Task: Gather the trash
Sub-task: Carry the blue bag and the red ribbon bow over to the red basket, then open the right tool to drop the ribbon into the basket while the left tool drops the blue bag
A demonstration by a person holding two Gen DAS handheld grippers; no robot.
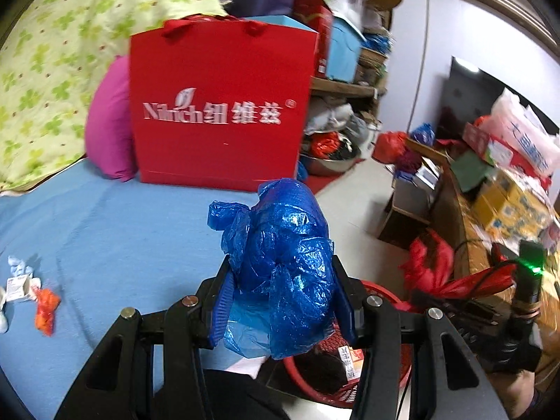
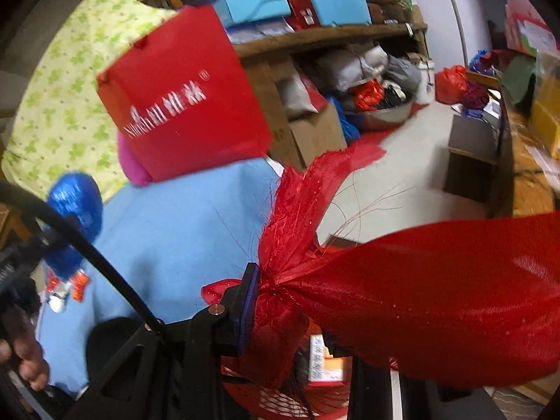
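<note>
My left gripper [image 1: 283, 280] is shut on a crumpled blue plastic bag [image 1: 280, 255] and holds it above the edge of the blue bed sheet [image 1: 105, 224], over a red trash basket [image 1: 381, 292]. The bag also shows in the right wrist view [image 2: 75, 210]. My right gripper [image 2: 280, 301] is shut on a red mesh cloth [image 2: 402, 287], held above the same basket [image 2: 280, 402], which holds a small carton. The red cloth shows at the right of the left wrist view [image 1: 434, 269]. Small scraps, white paper [image 1: 17, 285] and an orange wrapper [image 1: 45, 309], lie on the sheet at the left.
A red paper gift bag [image 1: 220, 105] stands on the bed against a pink pillow [image 1: 108, 129] and a green floral quilt [image 1: 52, 70]. Cluttered shelves [image 2: 332, 31] and a metal basin [image 1: 329, 164] stand behind. A wooden table [image 1: 465, 217] with boxes is at the right.
</note>
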